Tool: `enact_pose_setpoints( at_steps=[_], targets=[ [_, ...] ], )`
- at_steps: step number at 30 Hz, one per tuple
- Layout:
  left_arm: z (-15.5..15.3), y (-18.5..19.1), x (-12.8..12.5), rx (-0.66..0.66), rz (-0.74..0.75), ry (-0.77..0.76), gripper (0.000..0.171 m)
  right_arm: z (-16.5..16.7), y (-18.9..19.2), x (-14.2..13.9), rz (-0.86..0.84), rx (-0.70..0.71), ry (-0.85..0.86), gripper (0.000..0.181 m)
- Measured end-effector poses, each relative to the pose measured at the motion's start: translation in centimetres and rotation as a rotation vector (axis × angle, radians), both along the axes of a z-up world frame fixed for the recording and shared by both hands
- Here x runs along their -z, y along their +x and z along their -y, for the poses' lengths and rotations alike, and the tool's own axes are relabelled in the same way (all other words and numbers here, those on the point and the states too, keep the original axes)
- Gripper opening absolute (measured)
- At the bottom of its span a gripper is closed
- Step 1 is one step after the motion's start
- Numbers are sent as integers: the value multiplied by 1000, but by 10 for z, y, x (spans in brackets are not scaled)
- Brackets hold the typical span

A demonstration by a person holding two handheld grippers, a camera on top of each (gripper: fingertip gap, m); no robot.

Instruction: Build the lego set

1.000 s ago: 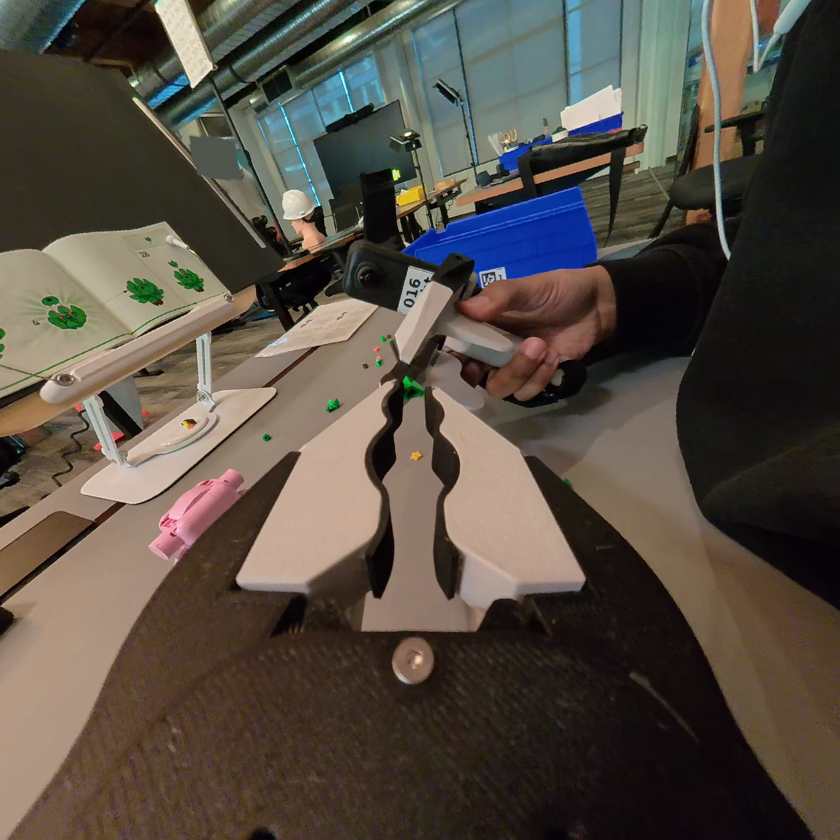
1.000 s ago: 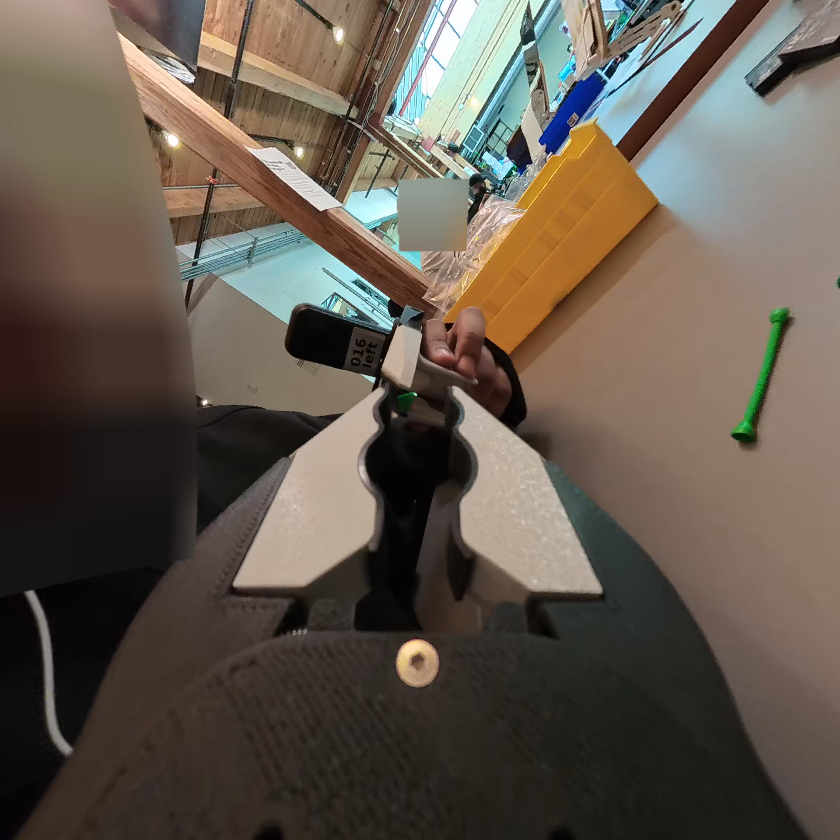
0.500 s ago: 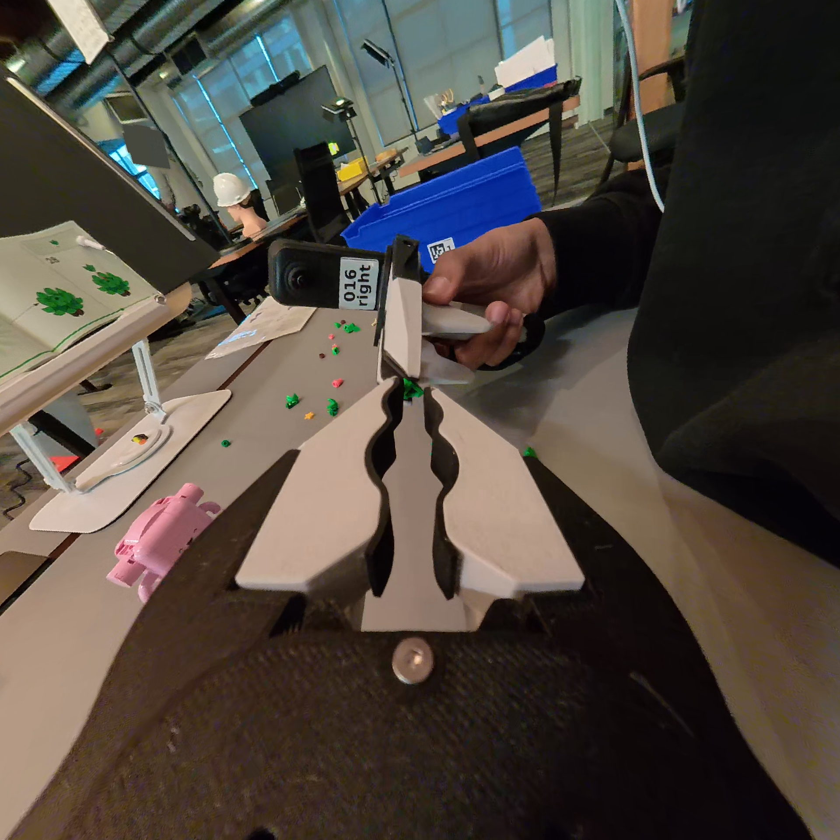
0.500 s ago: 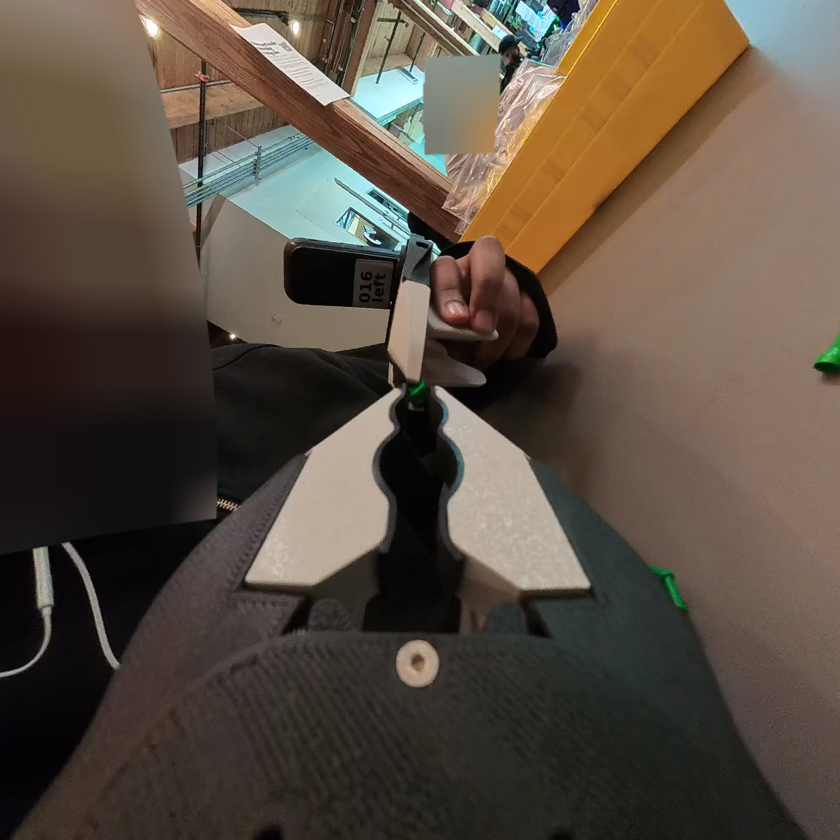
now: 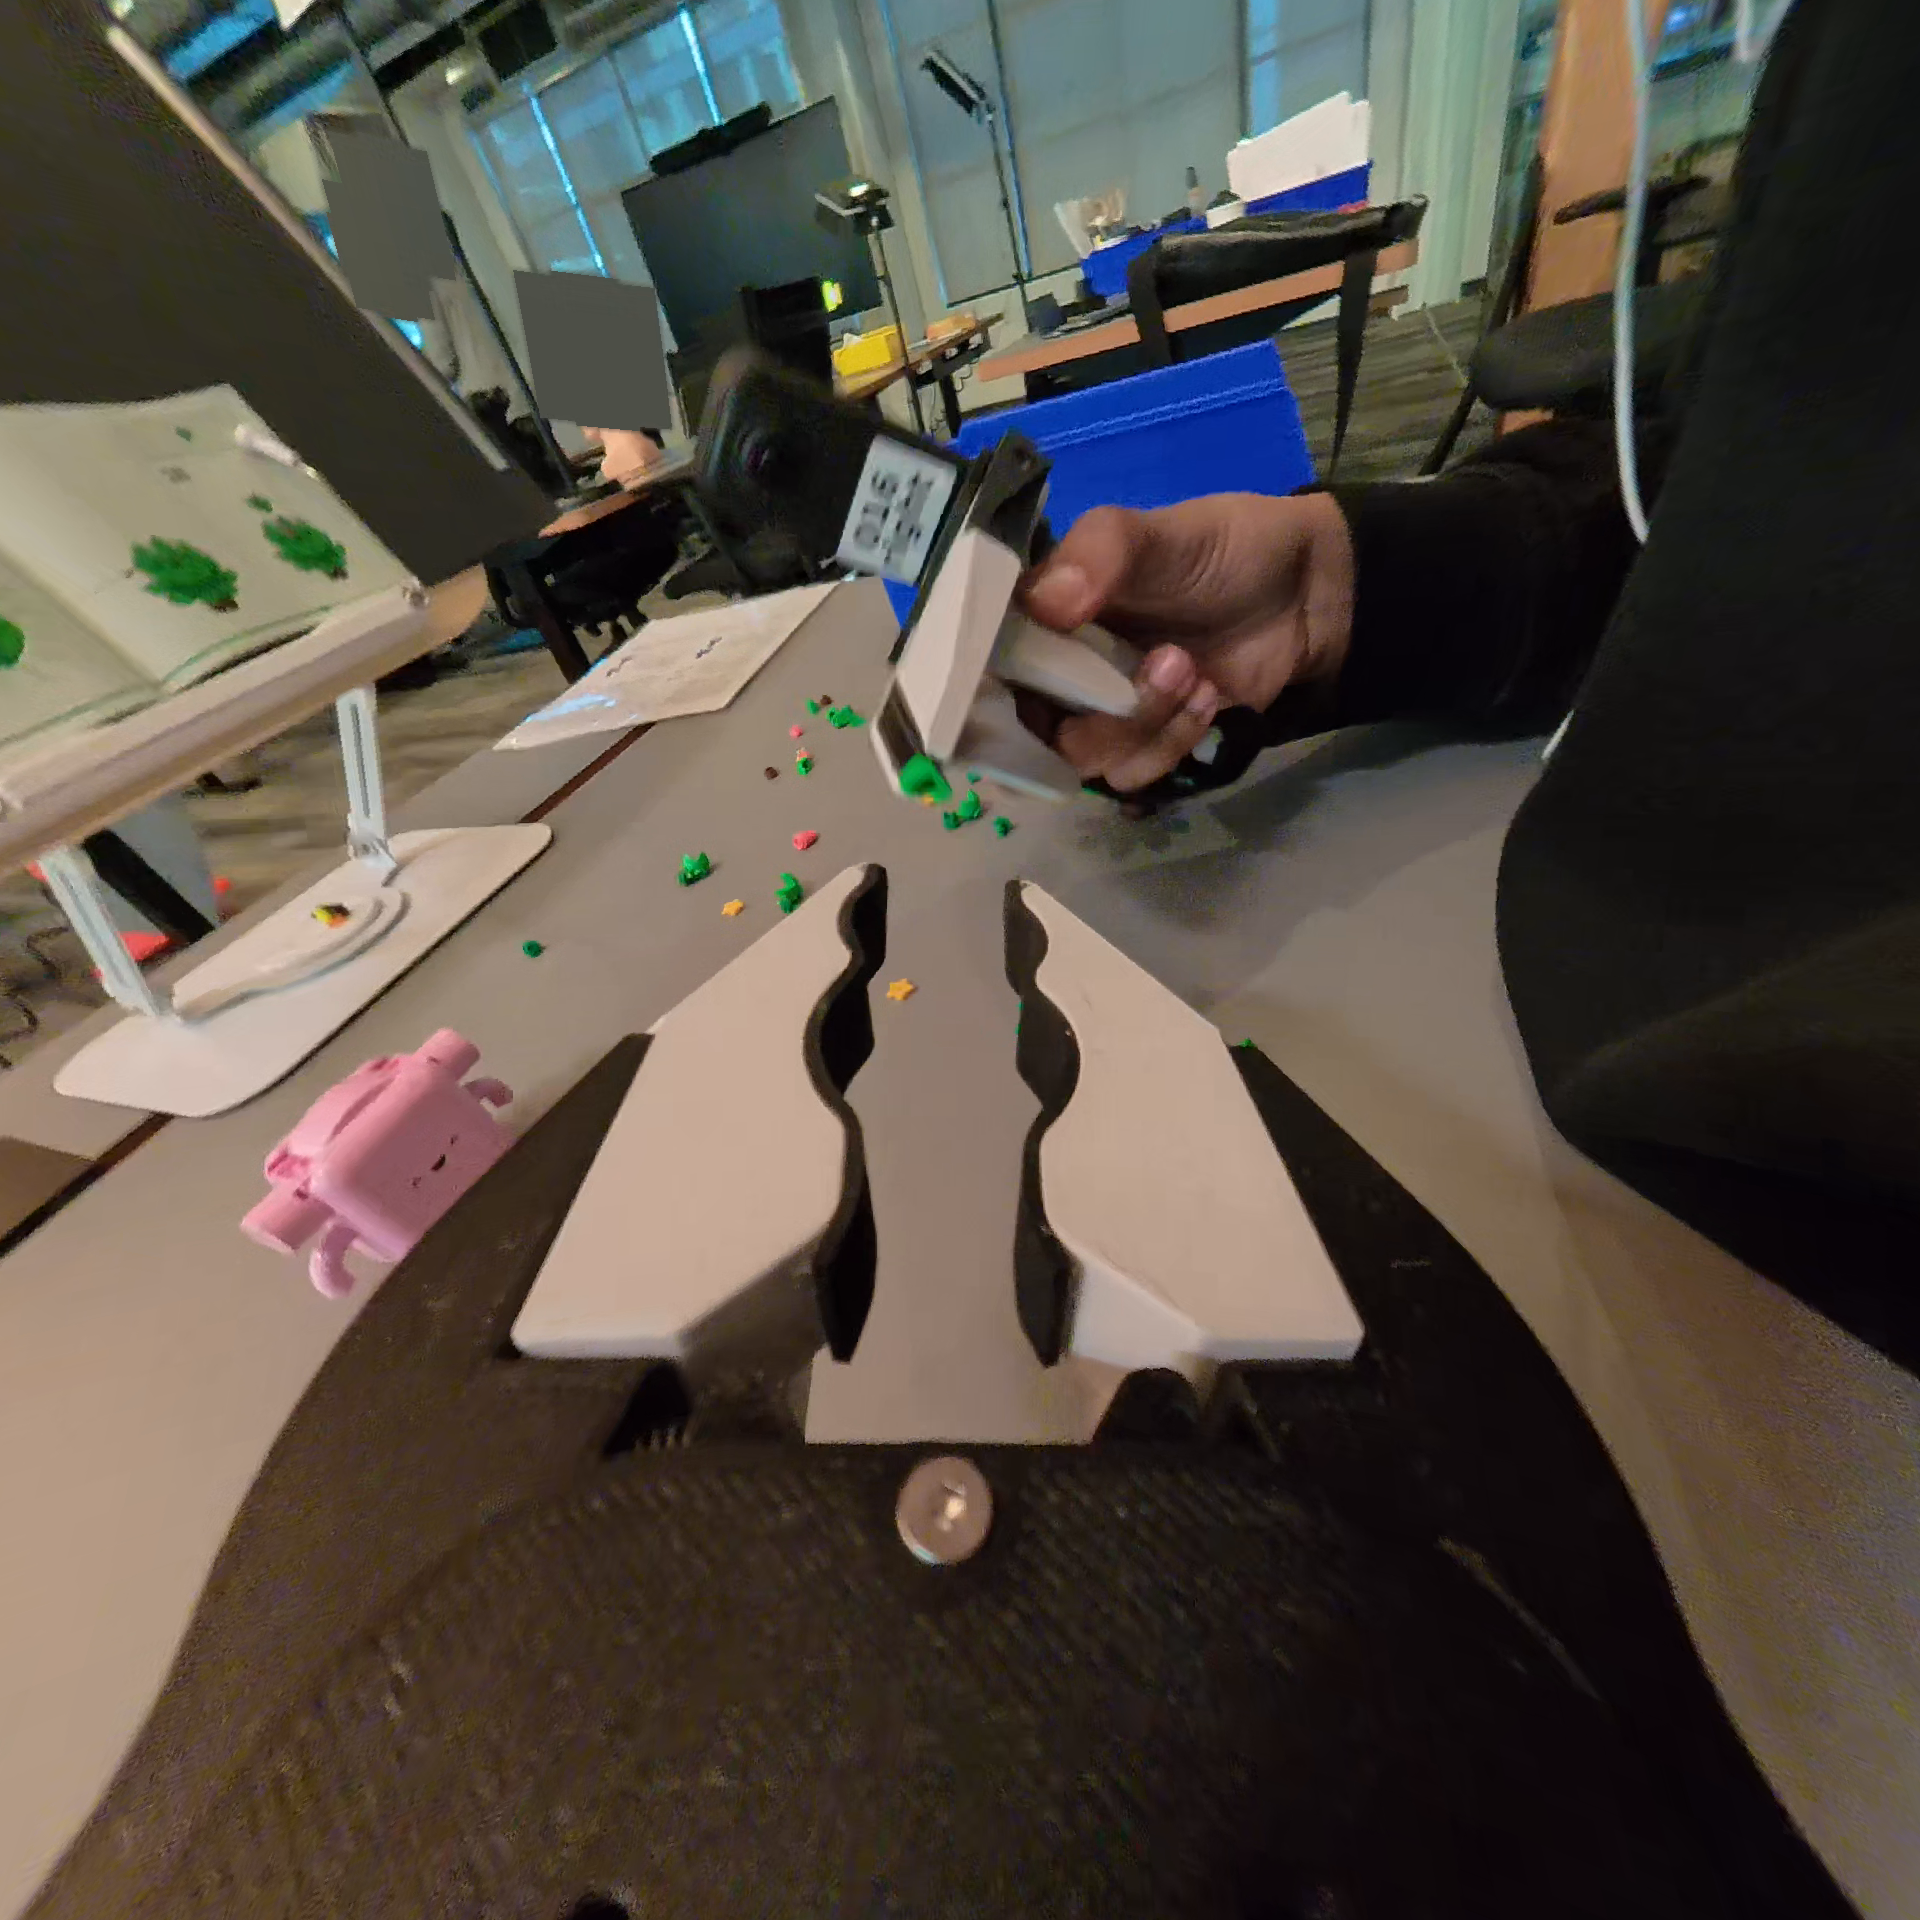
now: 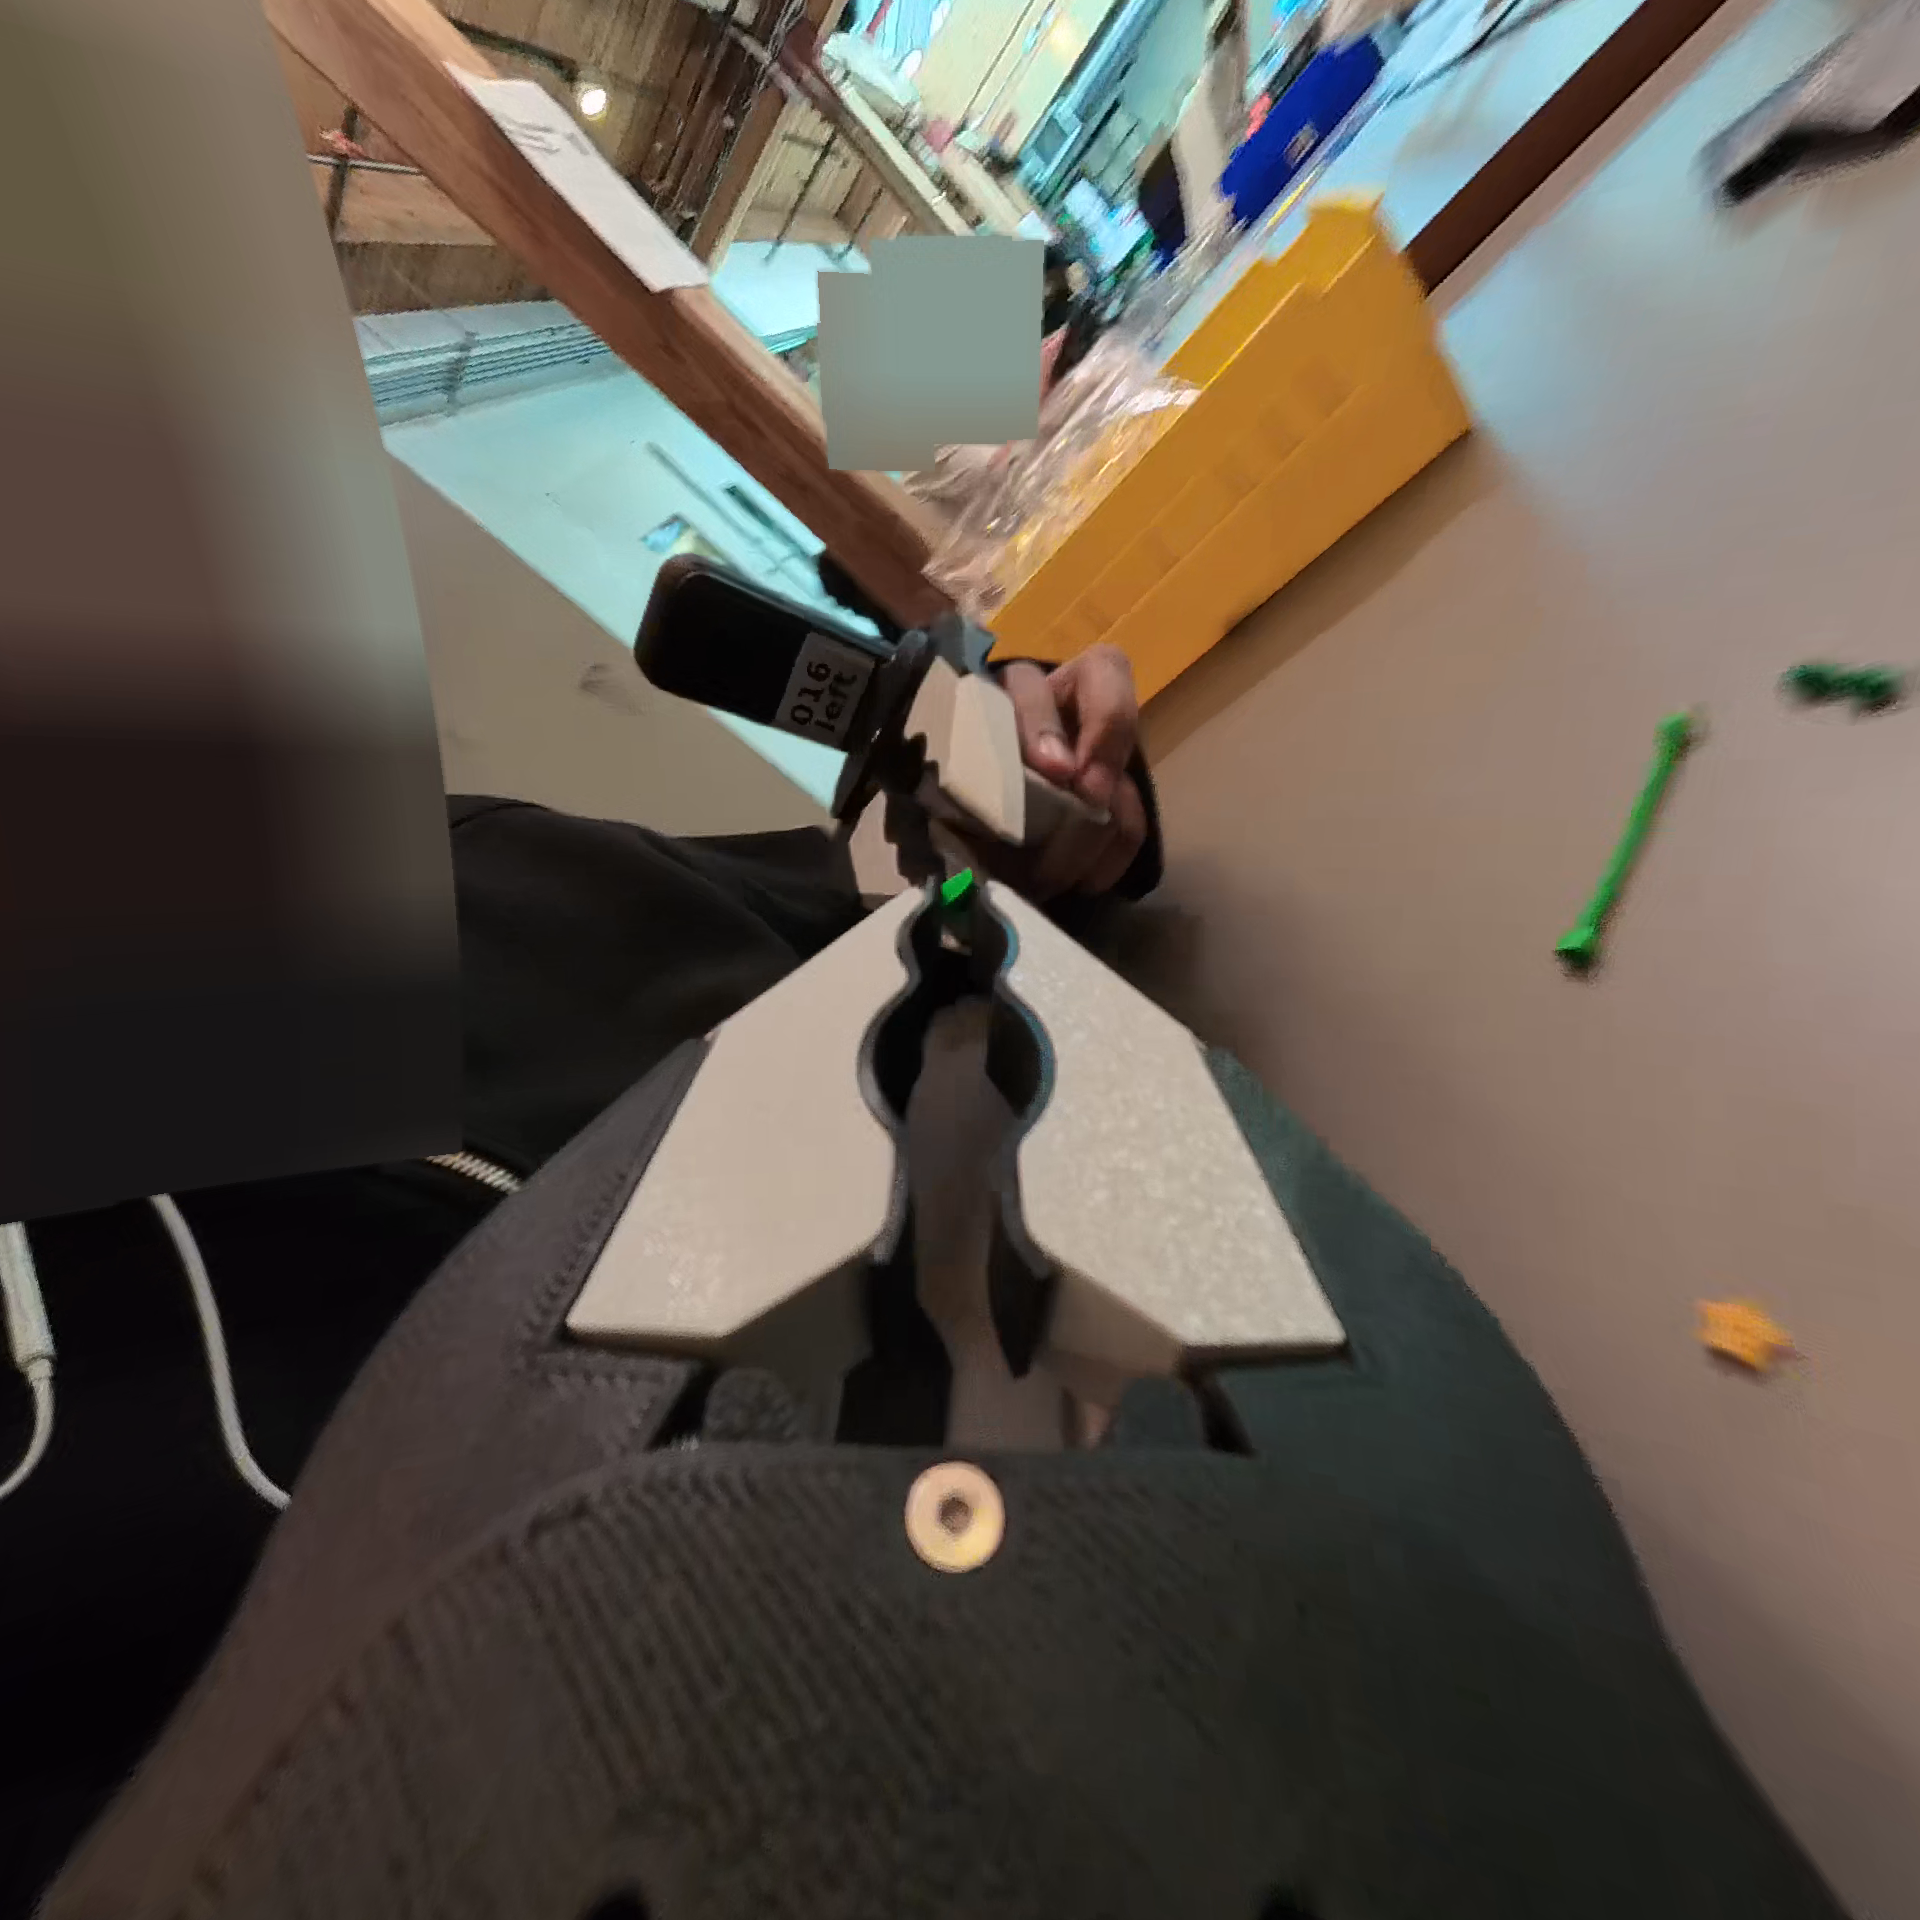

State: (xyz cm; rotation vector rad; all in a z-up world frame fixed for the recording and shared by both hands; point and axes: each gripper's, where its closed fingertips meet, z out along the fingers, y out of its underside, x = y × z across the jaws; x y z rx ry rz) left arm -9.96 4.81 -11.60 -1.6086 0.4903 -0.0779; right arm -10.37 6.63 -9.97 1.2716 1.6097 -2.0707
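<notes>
Left wrist view: left gripper (image 5: 943,904) empty, jaws parted, while the right gripper (image 5: 914,764) carries a small green lego piece (image 5: 921,777).

Right wrist view confirms it: the right gripper (image 6: 954,914) is pinched narrow on the green lego piece (image 6: 956,889) at its very tips, held just off the other gripper's fingers. Loose green, red and orange bits (image 5: 790,891) lie on the tabletop (image 5: 644,914) ahead of the left gripper; a green rod (image 6: 1626,836) sits off to the right gripper's right. Looks like a hand-off or a mating step just done; next, I reckon, the left gripper needs a fresh piece from the scatter, lined up square.
</notes>
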Motion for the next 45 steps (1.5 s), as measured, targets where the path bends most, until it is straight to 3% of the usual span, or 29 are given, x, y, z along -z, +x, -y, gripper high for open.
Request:
enact_pose_setpoints(
  at_steps=[6, 10, 21, 30, 34, 45],
  targets=[
    [-11, -21, 8, -83, 109, -59, 21, -108, 6, -11, -157, 469, 499, 3],
    [-29, -30, 21, -170, 171, -148, 21, -151, 24, -17, -195, 638, 643, 3],
    [-92, -23, 64, -171, 154, -484, 14, -149, 38, -19, -239, 626, 594, 3],
    [-139, 20, 62, -12, 64, -553, 11, -169, 48, -32, -270, 708, 531, 3],
    [-156, 41, 63, 69, 120, -566, 12, -171, 49, -32, -272, 713, 534, 3],
    [-176, 63, 100, 155, 16, -720, 14, -173, 52, -33, -270, 713, 498, 3]
  ],
)
